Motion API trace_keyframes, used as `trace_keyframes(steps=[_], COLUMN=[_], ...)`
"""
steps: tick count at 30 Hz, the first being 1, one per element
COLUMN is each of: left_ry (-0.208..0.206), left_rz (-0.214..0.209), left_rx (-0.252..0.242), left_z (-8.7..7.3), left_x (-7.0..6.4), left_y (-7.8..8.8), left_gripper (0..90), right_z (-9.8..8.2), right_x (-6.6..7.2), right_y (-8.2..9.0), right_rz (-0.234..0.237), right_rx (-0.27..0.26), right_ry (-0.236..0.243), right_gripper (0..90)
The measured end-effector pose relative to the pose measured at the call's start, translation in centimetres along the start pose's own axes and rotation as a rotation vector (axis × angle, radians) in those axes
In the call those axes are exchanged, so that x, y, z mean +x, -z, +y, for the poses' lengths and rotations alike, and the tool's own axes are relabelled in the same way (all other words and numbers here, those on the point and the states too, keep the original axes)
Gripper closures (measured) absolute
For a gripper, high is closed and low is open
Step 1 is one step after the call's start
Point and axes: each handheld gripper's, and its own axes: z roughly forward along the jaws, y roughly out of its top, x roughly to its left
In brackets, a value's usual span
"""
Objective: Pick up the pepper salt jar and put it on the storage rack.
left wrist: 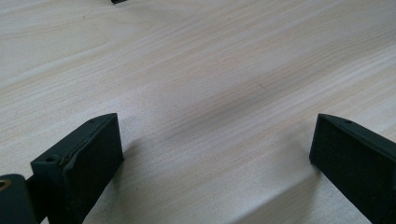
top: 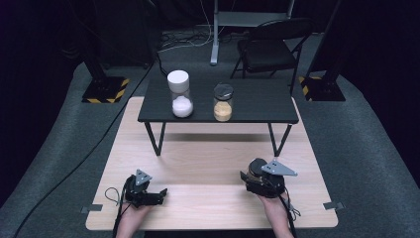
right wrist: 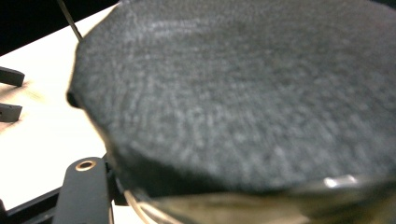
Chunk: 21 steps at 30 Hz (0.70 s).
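Note:
My right gripper [top: 251,174] rests low over the wooden table [top: 208,158] at the front right, shut on a glass jar [top: 256,167] with a dark grey lid [right wrist: 233,93]. That lid is blurred and very close in the right gripper view, with the jar's glass rim just under it and one black finger [right wrist: 86,196] beside it. At the front left, my left gripper [top: 161,196] lies on the table pointing right. Its jaws stand wide apart on bare wood in the left gripper view [left wrist: 215,135], with nothing between them.
A low black shelf [top: 257,101] on thin legs stands across the back of the table. On it are a white-lidded jar of white powder [top: 179,94] and a dark-lidded jar of tan grains [top: 223,102]. A folding chair [top: 270,47] stands behind on the carpet.

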Motion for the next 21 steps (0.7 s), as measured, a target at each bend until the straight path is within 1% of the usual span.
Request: trace_keyframes(steps=[12,21], left_ry=[0.0,0.0], left_rz=[0.001,0.001], left_rx=[0.0,0.0], left_z=[0.01,0.01], left_x=[-0.01,-0.01], left_y=[-0.01,-0.01], left_gripper=[2.2,2.2], right_z=[0.03,-0.12], right_x=[-0.09,-0.09], right_y=[0.05,-0.11], right_rz=[-0.003,-0.001], right_rx=[-0.002,0.007], right_ry=[-0.002,-0.004], right_gripper=[30.1,30.1])
